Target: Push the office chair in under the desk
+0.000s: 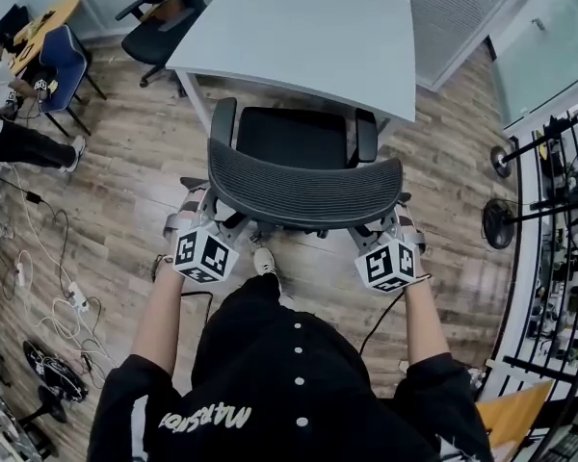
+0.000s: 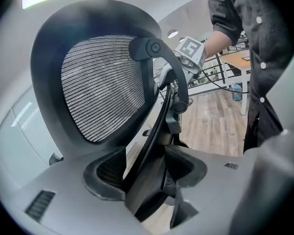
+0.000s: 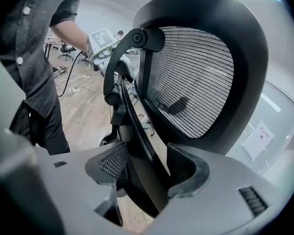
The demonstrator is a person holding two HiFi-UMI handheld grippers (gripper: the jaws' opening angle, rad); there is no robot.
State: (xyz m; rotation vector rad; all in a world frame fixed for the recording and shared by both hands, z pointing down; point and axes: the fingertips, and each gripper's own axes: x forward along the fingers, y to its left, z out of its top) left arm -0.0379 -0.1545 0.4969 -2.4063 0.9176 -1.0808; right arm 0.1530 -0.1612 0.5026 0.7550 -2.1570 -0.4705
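Observation:
A black mesh office chair [image 1: 303, 186] stands with its seat [image 1: 291, 135] partly under the front edge of the white desk [image 1: 308, 27]. I am behind its backrest. My left gripper [image 1: 207, 212] clasps the backrest's left rim. In the left gripper view the black frame edge [image 2: 154, 131] fills the gap between the pads of the left gripper [image 2: 146, 173]. My right gripper [image 1: 390, 221] clasps the right rim in the same way. In the right gripper view the frame [image 3: 137, 131] sits between the pads of the right gripper [image 3: 146, 168]. The chair's base is hidden under the seat.
A second black chair [image 1: 159, 17] stands at the desk's far left corner. A blue chair [image 1: 63, 61] and a seated person [image 1: 0, 94] are at the left. Cables [image 1: 39, 287] lie on the wood floor. A floor fan [image 1: 496, 224] and a railing [image 1: 559, 162] are at the right.

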